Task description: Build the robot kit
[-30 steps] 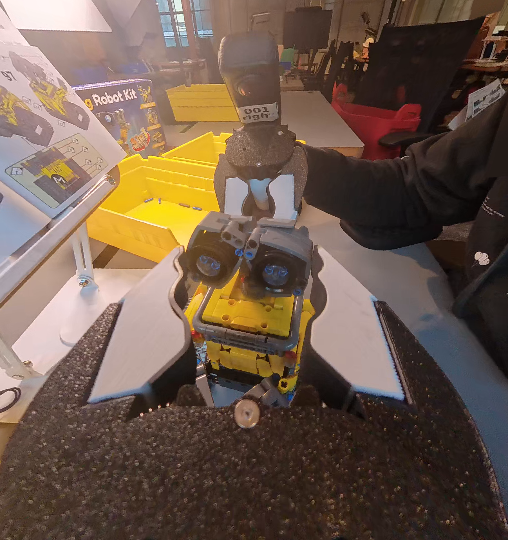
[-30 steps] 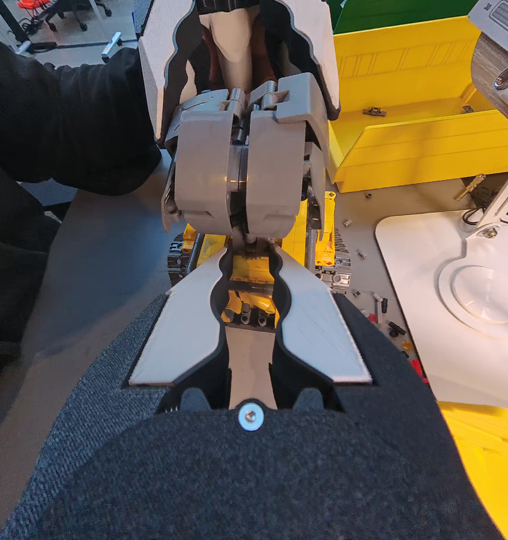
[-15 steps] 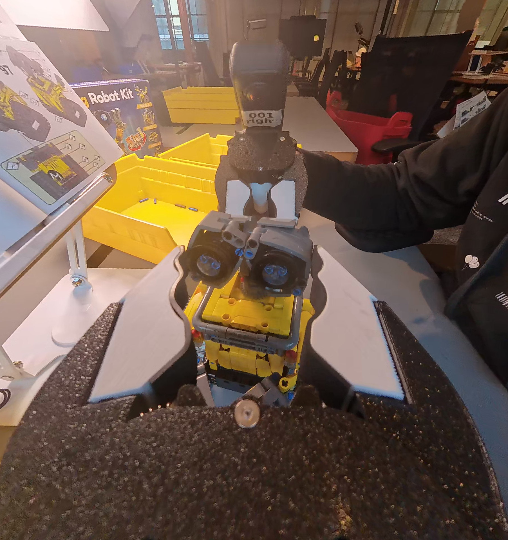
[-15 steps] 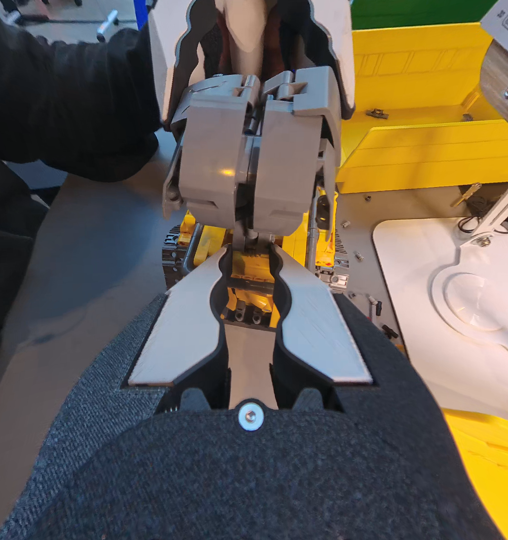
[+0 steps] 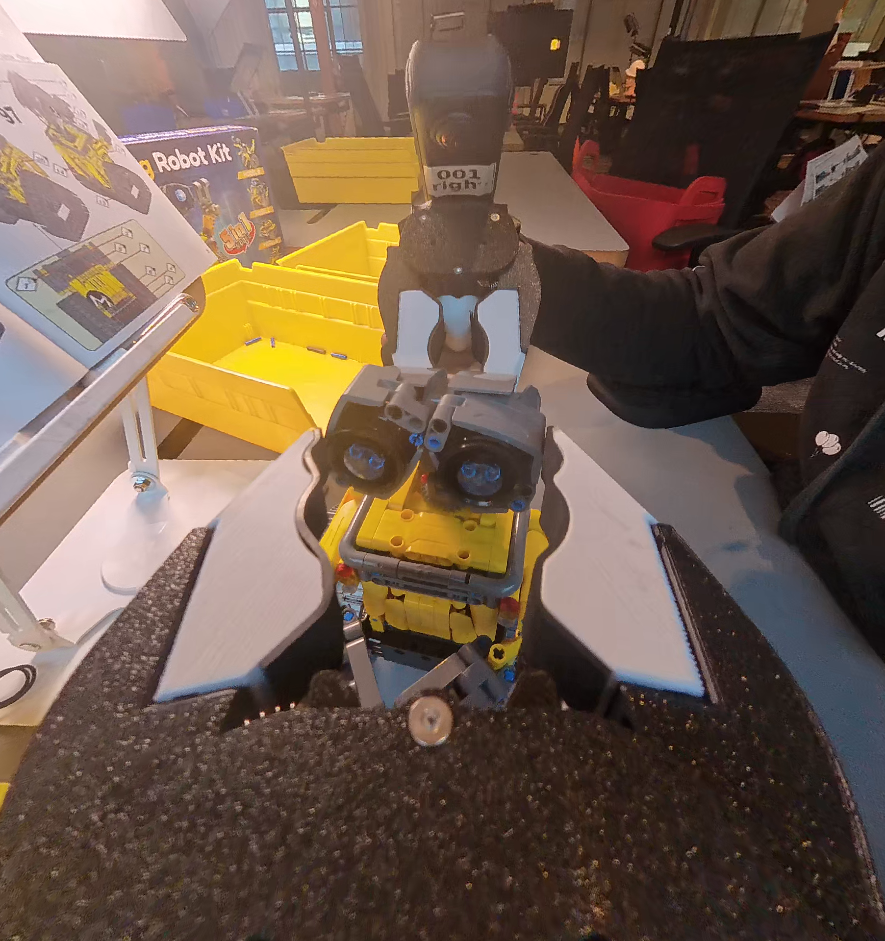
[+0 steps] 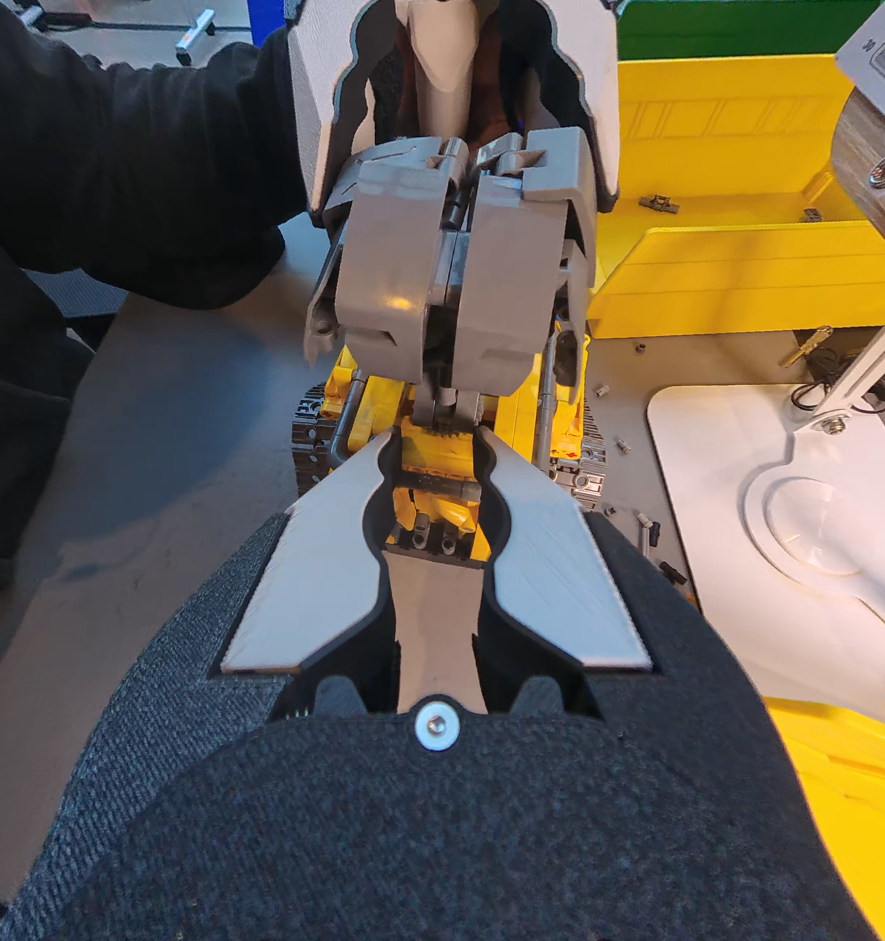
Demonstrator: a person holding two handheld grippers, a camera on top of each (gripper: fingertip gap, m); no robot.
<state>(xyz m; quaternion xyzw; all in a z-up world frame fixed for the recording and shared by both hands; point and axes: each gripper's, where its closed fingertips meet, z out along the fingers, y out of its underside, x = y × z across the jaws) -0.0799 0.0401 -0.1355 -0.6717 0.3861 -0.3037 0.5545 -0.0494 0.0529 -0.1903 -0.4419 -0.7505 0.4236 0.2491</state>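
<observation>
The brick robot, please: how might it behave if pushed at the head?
Likely top-heavy: the wide grey head sits on a thin neck, so it may tip or nod. The robot is snapped-together bricks, so parts could pop off.

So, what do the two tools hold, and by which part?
The brick-built toy robot. The left tool grips its grey head by the two sides; the right tool pinches the yellow neck block under the head.

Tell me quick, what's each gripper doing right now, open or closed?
Left gripper: closed on the brick robot, at its grey head.
Right gripper: closed on the brick robot, at its yellow neck.
</observation>
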